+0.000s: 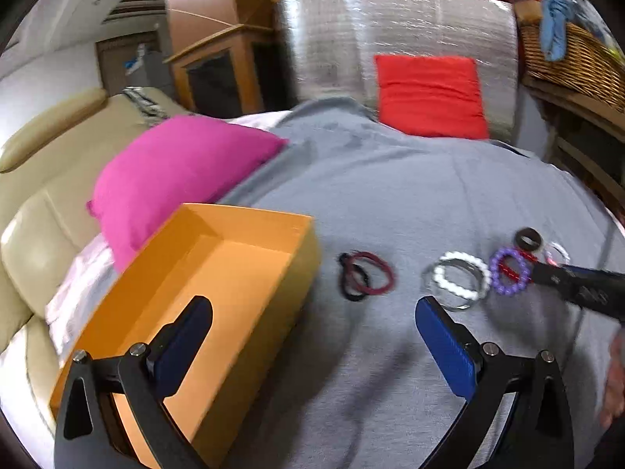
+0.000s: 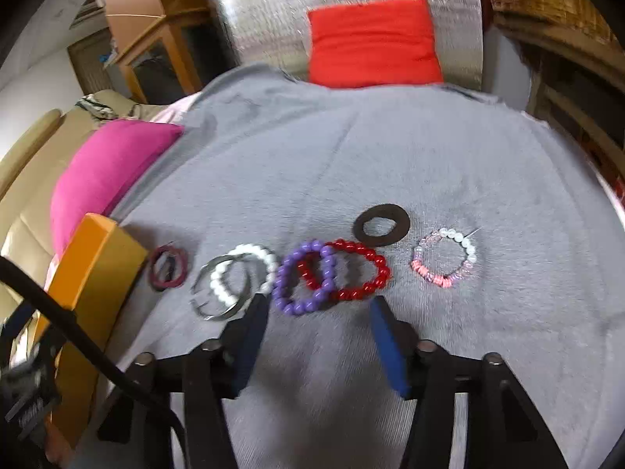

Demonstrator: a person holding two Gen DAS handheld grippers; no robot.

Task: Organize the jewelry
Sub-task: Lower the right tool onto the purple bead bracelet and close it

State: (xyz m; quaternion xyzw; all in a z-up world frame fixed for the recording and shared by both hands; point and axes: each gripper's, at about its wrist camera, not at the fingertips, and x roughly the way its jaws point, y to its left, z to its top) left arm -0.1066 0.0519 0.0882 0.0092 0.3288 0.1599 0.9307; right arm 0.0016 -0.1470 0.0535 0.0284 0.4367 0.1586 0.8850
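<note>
Nothing looks sorted yet. The grey blanket (image 2: 390, 156) carries all the jewelry in a row, while the orange box (image 1: 218, 273) at its left end (as much of its floor as shows) is bare. The left gripper (image 1: 312, 312) hangs wide apart over the box edge. The right gripper (image 2: 318, 312), jaws apart and gripping nothing, sits just before the linked purple bracelet (image 2: 302, 283) and red bracelet (image 2: 357, 269).

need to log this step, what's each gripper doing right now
Left gripper: open, holding nothing, above the grey cloth beside the orange box.
Right gripper: open, holding nothing, just short of the purple bracelet.
</note>
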